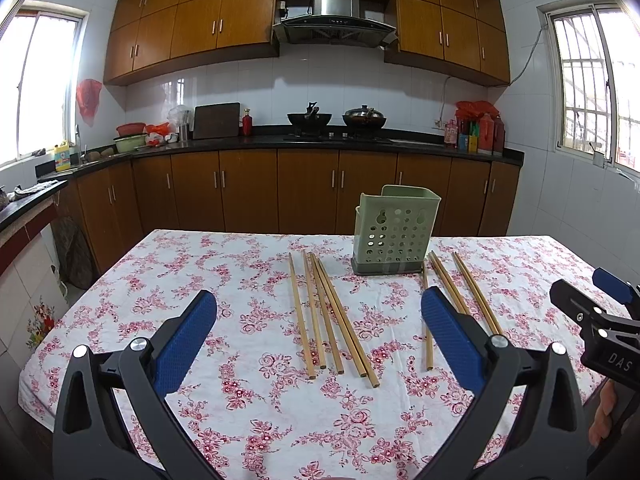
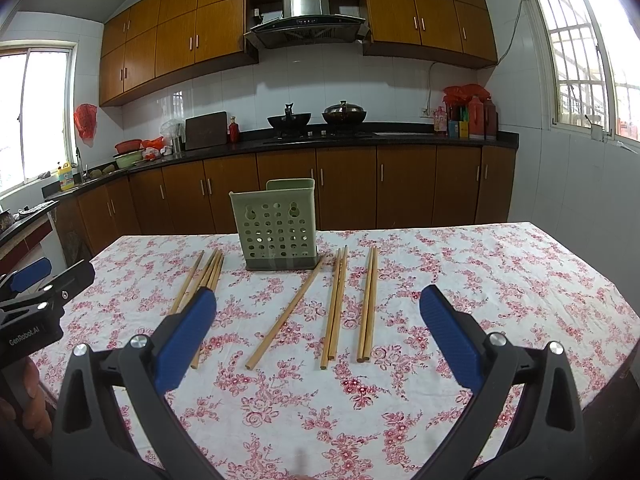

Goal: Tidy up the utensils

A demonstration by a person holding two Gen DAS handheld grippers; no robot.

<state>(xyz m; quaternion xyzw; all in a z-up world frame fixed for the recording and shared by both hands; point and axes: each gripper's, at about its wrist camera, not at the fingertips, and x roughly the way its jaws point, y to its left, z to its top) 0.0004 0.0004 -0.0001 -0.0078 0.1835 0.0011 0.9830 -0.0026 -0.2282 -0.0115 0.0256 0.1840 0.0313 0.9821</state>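
Observation:
A green perforated utensil holder (image 1: pixel 394 232) (image 2: pixel 278 226) stands upright on the floral tablecloth (image 1: pixel 256 400). Several wooden chopsticks (image 1: pixel 328 316) lie loose to its left, and more chopsticks (image 1: pixel 476 292) lie to its right. In the right wrist view these show as a left group (image 2: pixel 208 276), a single slanted chopstick (image 2: pixel 286 314) and two pairs (image 2: pixel 336 308) (image 2: pixel 369 304). My left gripper (image 1: pixel 320 320) is open and empty, hovering short of the left group. My right gripper (image 2: pixel 318 316) is open and empty, hovering short of the slanted chopstick and the pairs.
The table's edges run at the left (image 1: pixel 64 320) and right (image 2: pixel 624 320). The right gripper's body shows at the left wrist view's right edge (image 1: pixel 600 328); the left gripper's body shows in the right wrist view (image 2: pixel 36 312). Kitchen counters and cabinets (image 1: pixel 304 184) stand beyond.

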